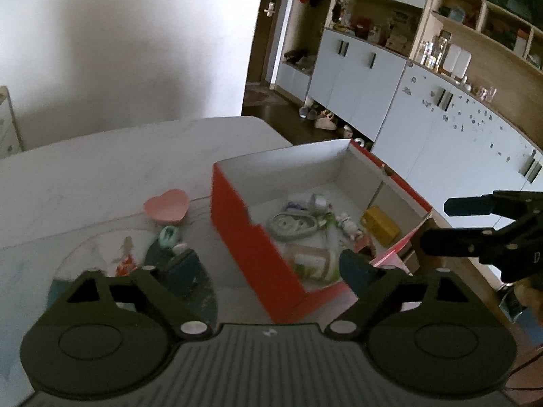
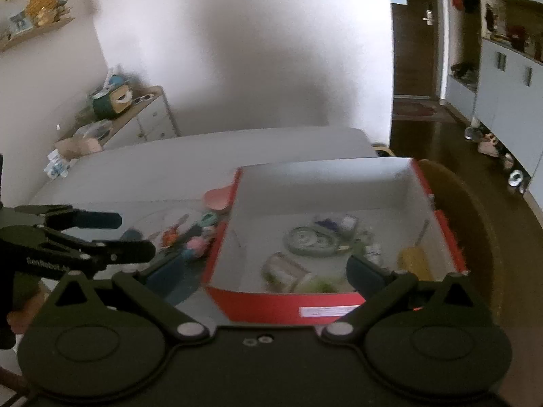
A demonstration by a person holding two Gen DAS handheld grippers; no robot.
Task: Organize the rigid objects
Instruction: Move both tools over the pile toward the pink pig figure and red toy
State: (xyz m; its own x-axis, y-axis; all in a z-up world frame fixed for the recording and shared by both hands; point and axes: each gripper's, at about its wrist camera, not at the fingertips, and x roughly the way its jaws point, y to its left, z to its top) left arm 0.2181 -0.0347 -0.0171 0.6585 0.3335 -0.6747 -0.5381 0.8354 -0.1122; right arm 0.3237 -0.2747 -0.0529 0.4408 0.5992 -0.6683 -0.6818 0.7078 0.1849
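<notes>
A red cardboard box with a white inside stands on the pale table. It holds several small items, among them a grey oval dish and a yellow block. Left of the box lie a pink heart-shaped dish and several small toys. My left gripper is open and empty, straddling the box's near left wall. My right gripper is open and empty above the box's near edge. Each gripper shows in the other's view, the right and the left.
The table reaches back to a white wall. Pale blue cabinets and wooden shelves with jars stand at the right across a dark floor. A low drawer unit with clutter stands at the back left.
</notes>
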